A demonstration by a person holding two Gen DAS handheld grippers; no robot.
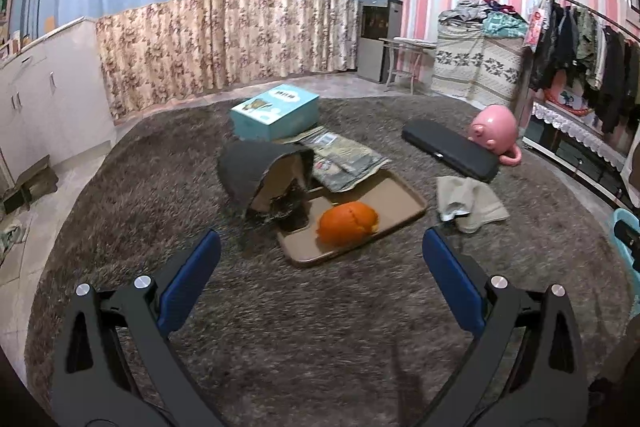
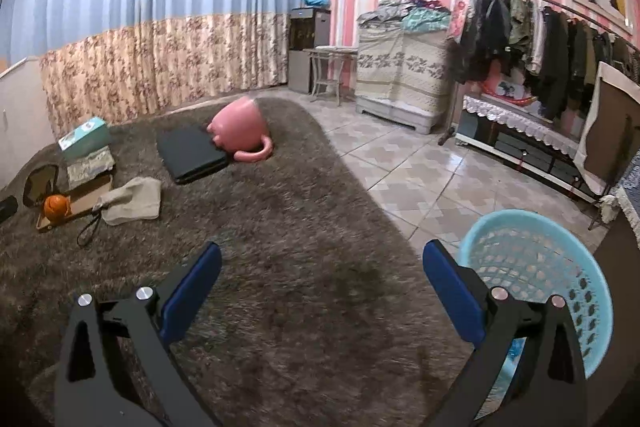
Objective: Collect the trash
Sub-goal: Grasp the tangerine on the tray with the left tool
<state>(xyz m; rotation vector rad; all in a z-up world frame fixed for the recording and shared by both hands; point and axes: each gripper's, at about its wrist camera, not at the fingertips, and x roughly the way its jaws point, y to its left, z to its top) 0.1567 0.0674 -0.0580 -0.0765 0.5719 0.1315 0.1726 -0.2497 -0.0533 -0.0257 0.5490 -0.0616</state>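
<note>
Orange peel [image 1: 347, 223] sits on the tray [image 1: 404, 193], dead ahead of the left gripper [image 1: 322, 259], jaws apart & empty. Right gripper [image 2: 322, 269] (also apart, empty) is farther off, w/ the basket [image 2: 536, 255] just beside it.

The left tool [image 1: 321, 251] is built from matte black angular arms, each pierced by a triangular cut-out. Two round silver screw heads are set on each arm near the pivot. Both fingers are faced with flat, deep blue rectangular pads [image 1: 190, 281]. The right tool [image 2: 322, 263] is made alike: black arms, silver screws, blue pads [image 2: 454, 297].
</note>
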